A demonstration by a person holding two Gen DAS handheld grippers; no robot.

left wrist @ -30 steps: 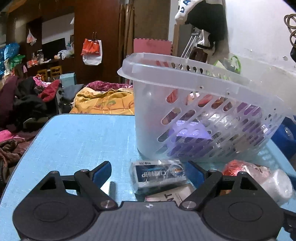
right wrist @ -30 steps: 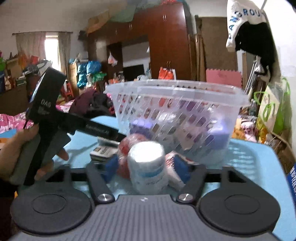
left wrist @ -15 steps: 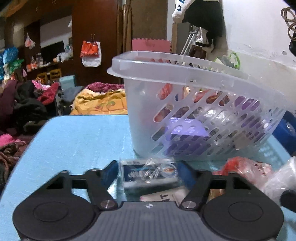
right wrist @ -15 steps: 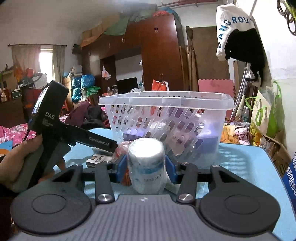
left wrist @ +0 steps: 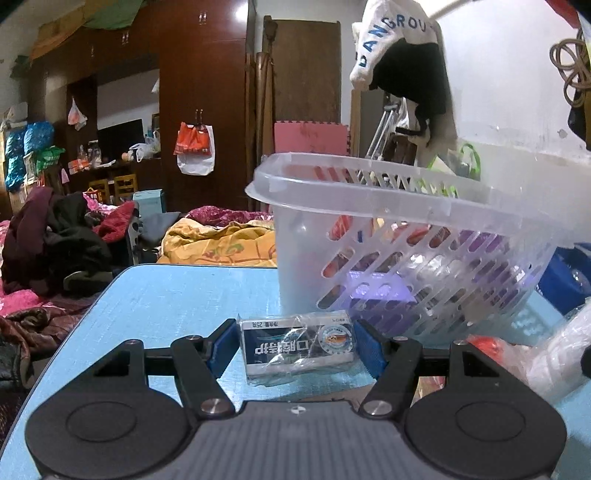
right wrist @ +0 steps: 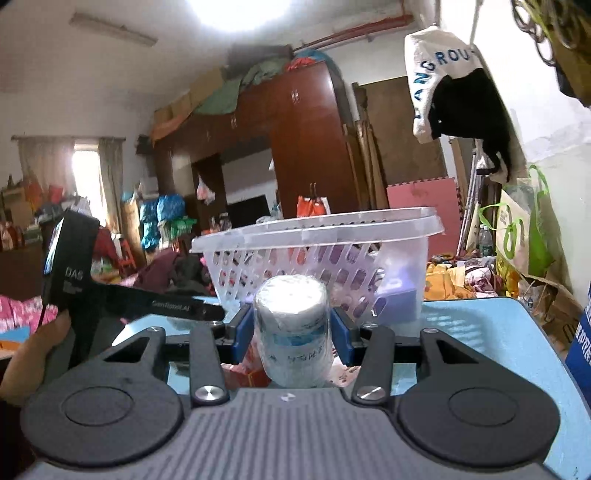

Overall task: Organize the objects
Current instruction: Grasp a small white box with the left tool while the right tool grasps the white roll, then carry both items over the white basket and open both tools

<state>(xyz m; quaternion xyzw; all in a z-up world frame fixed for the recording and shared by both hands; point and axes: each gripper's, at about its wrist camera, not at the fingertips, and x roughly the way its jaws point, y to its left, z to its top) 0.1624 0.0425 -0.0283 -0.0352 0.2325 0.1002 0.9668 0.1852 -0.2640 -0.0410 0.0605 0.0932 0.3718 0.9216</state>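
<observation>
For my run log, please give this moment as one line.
left gripper: shut on box | right gripper: shut on roll | basket: on table, behind both

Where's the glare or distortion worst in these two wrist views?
Right wrist: the ceiling light blows out to white and the roll top is washed out by glare. Left wrist: no blown-out spot, the box print is legible, but fisheye bends the basket rim and wardrobe edges.
</observation>
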